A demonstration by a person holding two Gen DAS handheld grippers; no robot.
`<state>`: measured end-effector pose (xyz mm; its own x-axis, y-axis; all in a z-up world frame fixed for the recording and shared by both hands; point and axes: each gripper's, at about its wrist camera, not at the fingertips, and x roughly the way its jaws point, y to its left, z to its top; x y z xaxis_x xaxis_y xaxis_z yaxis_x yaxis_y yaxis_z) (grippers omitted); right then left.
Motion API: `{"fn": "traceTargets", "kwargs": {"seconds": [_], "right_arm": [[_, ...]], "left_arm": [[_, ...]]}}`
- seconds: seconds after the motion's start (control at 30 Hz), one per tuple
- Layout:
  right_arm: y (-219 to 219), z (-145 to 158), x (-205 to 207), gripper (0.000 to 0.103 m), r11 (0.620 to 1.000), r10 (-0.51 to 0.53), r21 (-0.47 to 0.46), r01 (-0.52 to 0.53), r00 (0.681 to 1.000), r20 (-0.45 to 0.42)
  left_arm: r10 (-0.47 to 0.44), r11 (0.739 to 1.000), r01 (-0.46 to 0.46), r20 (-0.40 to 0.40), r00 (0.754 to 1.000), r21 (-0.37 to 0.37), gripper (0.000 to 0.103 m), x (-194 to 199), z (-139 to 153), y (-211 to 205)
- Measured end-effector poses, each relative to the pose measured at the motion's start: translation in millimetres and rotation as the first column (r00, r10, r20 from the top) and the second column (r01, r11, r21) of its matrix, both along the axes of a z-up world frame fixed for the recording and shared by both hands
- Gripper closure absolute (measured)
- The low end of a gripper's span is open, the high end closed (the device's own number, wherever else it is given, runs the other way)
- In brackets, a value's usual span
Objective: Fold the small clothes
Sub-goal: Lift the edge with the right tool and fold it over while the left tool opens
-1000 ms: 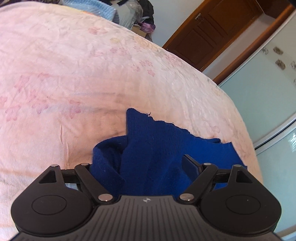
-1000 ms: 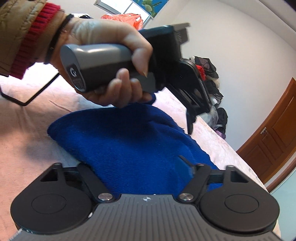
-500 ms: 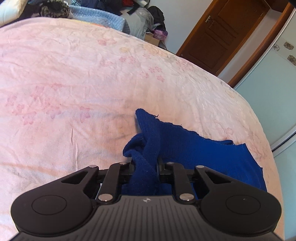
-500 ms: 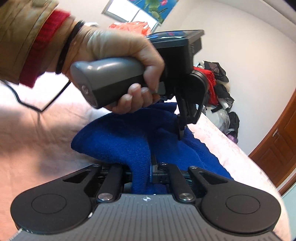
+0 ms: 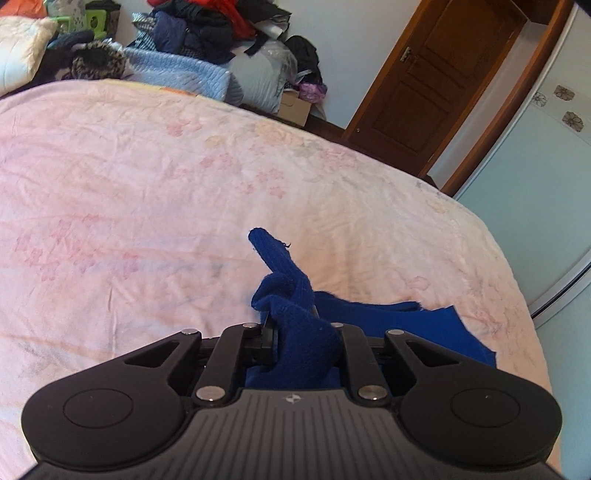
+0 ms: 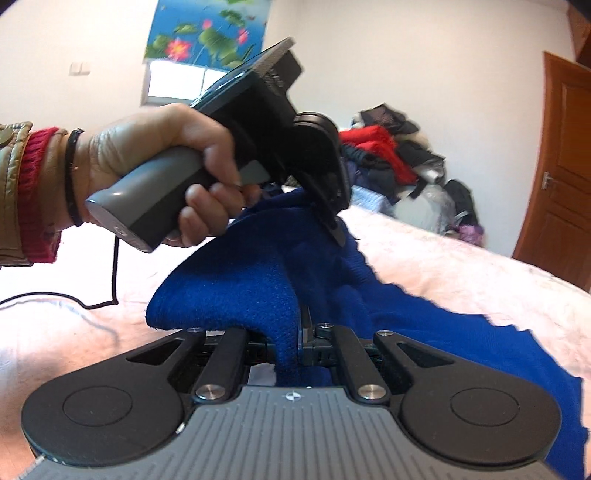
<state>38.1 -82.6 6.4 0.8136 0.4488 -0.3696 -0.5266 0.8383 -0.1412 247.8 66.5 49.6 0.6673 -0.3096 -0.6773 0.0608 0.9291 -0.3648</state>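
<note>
Left hand-held gripper [image 5: 295,328]: clenched on a bunched fold of the blue knit garment [image 5: 406,325]; one second ago its jaws stood spread over the cloth, half a second ago they had closed on it.
Right hand-held gripper [image 6: 301,332]: clenched on another fold of the same garment; same sequence, spread one second ago, closed since.
Left hand [image 6: 155,173]: seen from the right wrist view, wrapped round the grey handle of the left unit, now higher above the bed than half a second ago.
Garment position: both pinched folds raised off the bed [image 5: 147,192]; cloth hangs tented between the two grippers, a narrow tip pointing up past the left jaws. The far end trails flat on the bed toward the right. One second ago it lay spread on the bed.
Bed: pink floral cover, creased.
Cable [image 6: 110,280]: black, lying on the bed below the left hand.
Surroundings: clothes pile [image 5: 207,26] beyond the bed; brown wooden door [image 5: 436,85] at the far wall.
</note>
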Motion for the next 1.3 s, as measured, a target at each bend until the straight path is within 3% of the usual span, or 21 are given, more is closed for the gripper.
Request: {"fn": "traceTargets", "kwargs": {"seconds": [0.3, 0.5, 0.73, 1.03, 1.3], "right_arm": [[-58, 4, 7, 0.096, 0.980, -0.089, 0.171, 0.098, 0.994, -0.058], [-94, -3, 5, 0.096, 0.957, -0.176, 0.222, 0.187, 0.982, -0.067], [-130, -16, 10, 0.096, 0.924, -0.237, 0.278, 0.264, 0.963, -0.127], [-180, -39, 15, 0.096, 0.860, -0.286, 0.363, 0.359, 0.928, -0.239], [-212, -64, 26, 0.095, 0.783, -0.241, 0.464, 0.414, 0.890, -0.387]], "left_arm": [[-0.076, 0.997, 0.076, 0.054, 0.996, 0.000, 0.090, -2, 25, -64], [-0.148, 0.989, 0.148, 0.067, 0.987, 0.010, 0.090, -3, 30, -117], [-0.226, 0.973, 0.222, 0.063, 0.972, 0.058, 0.090, 0, 18, -179], [-0.279, 0.958, 0.279, 0.000, 0.960, 0.067, 0.090, 6, -11, -233], [-0.326, 0.944, 0.329, -0.058, 0.943, 0.032, 0.090, 10, -29, -264]]}}
